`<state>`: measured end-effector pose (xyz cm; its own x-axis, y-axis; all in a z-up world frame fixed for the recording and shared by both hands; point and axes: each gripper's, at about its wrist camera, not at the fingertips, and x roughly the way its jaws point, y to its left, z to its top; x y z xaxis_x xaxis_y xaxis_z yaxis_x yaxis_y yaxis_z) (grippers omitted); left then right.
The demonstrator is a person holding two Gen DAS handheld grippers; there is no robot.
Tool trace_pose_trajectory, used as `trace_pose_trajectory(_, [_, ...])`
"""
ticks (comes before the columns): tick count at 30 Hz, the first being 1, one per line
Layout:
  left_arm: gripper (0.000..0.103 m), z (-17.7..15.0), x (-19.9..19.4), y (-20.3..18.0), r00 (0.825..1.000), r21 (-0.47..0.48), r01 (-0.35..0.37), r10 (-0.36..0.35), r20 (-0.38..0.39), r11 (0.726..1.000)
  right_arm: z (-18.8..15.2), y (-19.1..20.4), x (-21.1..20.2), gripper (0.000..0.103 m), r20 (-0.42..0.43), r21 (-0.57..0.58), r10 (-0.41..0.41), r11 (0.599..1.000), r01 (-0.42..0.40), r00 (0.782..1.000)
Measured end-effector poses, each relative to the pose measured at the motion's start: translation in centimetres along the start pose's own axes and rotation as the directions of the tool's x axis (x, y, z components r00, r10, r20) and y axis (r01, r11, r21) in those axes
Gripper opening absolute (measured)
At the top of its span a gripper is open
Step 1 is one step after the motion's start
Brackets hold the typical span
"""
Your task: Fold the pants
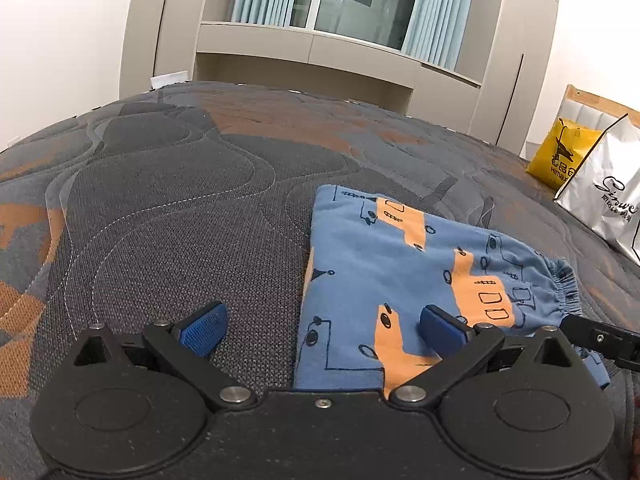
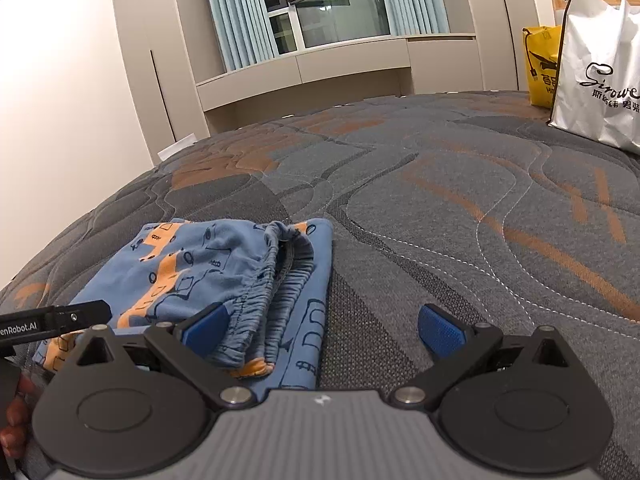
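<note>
The pants point(image 1: 400, 280) are blue with orange truck prints and lie folded in a flat bundle on the bed. The elastic waistband point(image 1: 564, 292) lies at the right in the left wrist view. My left gripper point(image 1: 322, 330) is open and empty over the bundle's left edge; its right finger is above the cloth. In the right wrist view the pants point(image 2: 192, 276) lie at the lower left, waistband point(image 2: 280, 280) facing me. My right gripper point(image 2: 322, 330) is open and empty over the bundle's right edge; its left finger is above the waistband.
The pants lie on a grey and orange quilted mattress point(image 1: 180, 200). A white shopping bag point(image 2: 600, 72) and a yellow bag point(image 2: 540, 68) stand at its far right. The left gripper's black body point(image 2: 52, 320) shows at the left edge. Cabinets and a curtained window stand behind.
</note>
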<state>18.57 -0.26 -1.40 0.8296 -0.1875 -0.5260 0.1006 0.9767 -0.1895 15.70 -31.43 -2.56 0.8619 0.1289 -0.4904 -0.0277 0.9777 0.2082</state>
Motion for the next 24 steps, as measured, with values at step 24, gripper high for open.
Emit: trace_pose_trajectory(24, [0.103, -0.07, -0.03, -0.18, 1.0, 0.006, -0.005, 0.005, 0.0, 1.0, -0.21, 0.67, 0.0, 0.103, 0.007, -0.007, -0.013, 1.0, 0.013, 1.0])
